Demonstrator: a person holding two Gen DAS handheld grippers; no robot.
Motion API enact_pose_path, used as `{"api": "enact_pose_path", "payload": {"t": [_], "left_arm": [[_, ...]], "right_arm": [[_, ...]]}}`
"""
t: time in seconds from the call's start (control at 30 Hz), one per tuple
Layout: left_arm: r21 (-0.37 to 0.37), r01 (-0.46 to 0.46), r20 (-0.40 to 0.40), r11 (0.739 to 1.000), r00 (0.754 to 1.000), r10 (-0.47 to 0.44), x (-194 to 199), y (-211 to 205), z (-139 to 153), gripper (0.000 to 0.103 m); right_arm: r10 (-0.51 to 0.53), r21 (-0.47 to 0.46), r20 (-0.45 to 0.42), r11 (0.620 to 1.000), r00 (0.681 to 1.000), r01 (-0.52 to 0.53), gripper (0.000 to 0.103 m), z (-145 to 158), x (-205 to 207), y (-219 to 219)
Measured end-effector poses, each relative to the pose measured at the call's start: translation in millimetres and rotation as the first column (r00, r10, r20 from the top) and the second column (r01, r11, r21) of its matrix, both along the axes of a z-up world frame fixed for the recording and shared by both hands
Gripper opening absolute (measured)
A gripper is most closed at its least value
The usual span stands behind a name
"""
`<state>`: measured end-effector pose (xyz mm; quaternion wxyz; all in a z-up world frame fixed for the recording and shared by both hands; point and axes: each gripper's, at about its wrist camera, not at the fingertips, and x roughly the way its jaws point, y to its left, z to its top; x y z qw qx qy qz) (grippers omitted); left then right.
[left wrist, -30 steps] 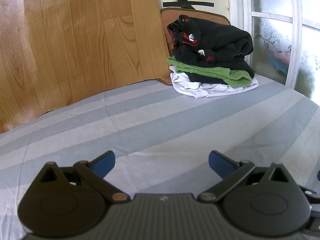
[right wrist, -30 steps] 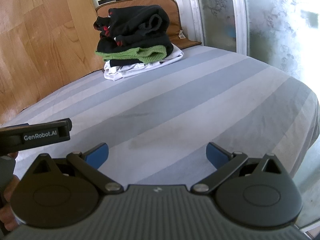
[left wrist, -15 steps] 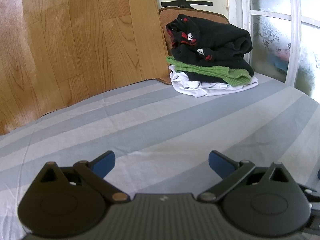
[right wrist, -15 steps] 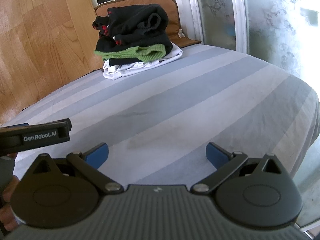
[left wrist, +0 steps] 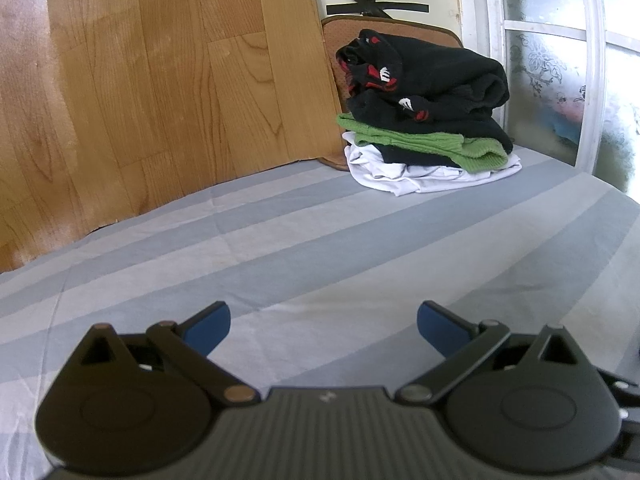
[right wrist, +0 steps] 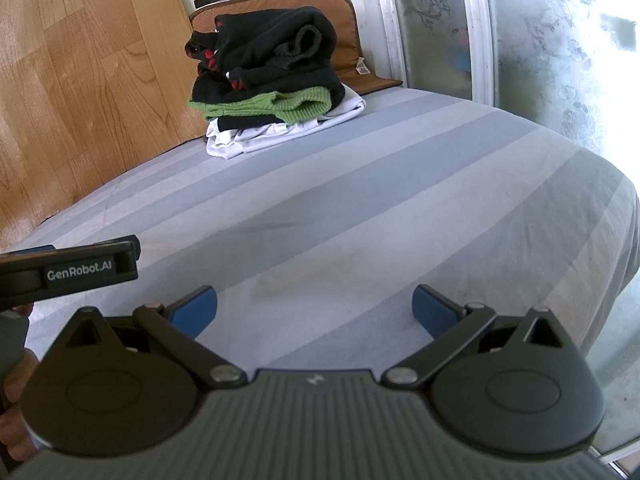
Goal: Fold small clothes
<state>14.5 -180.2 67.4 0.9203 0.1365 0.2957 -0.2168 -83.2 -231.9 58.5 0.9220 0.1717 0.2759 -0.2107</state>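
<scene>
A pile of folded clothes (left wrist: pixel 428 120) sits at the far end of the striped bed: black garments with red marks on top, a green knit piece in the middle, white cloth at the bottom. It also shows in the right wrist view (right wrist: pixel 276 92). My left gripper (left wrist: pixel 323 326) is open and empty, low over the bedsheet (left wrist: pixel 320 248), well short of the pile. My right gripper (right wrist: pixel 314 308) is open and empty over the sheet (right wrist: pixel 360 208). The left gripper's body (right wrist: pixel 68 272) shows at the left edge of the right wrist view.
A wood-pattern wall panel (left wrist: pixel 140 92) runs along the bed's left side. A brown cushion (left wrist: pixel 332 92) leans behind the pile. Frosted windows (right wrist: pixel 552 40) stand at the right, and the bed's edge (right wrist: pixel 616 240) drops off on that side.
Both grippers have shifted very slightly relative to the pile. Both stay open and empty.
</scene>
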Motion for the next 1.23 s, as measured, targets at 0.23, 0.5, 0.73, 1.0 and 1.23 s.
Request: {"api": "enact_pose_path", "payload": {"t": [0.23, 0.5, 0.73, 1.0, 1.23], "left_arm": [[-0.001, -0.003, 0.0, 1.0, 1.0, 0.003, -0.2, 0.2, 0.1, 0.103], [0.0, -0.002, 0.0, 1.0, 1.0, 0.002, 0.3, 0.7, 0.1, 0.103], [0.002, 0.001, -0.001, 1.0, 1.0, -0.001, 0.5, 0.5, 0.5, 0.103], [-0.012, 0.011, 0.0, 1.0, 1.0, -0.011, -0.6, 0.5, 1.0, 0.103], [-0.026, 0.025, -0.002, 0.999, 1.0, -0.025, -1.4, -0.1, 1.2, 0.103]], "right_arm": [[-0.001, 0.001, 0.0, 1.0, 1.0, 0.001, 0.103, 0.0, -0.2, 0.1], [-0.002, 0.0, 0.0, 1.0, 1.0, 0.002, 0.103, 0.2, -0.7, 0.4], [-0.003, 0.0, 0.001, 1.0, 1.0, 0.003, 0.103, 0.2, -0.7, 0.5], [-0.004, 0.001, 0.002, 1.0, 1.0, 0.004, 0.103, 0.6, -0.5, 1.1], [-0.003, -0.017, 0.022, 1.0, 1.0, 0.003, 0.103, 4.7, 0.7, -0.2]]}}
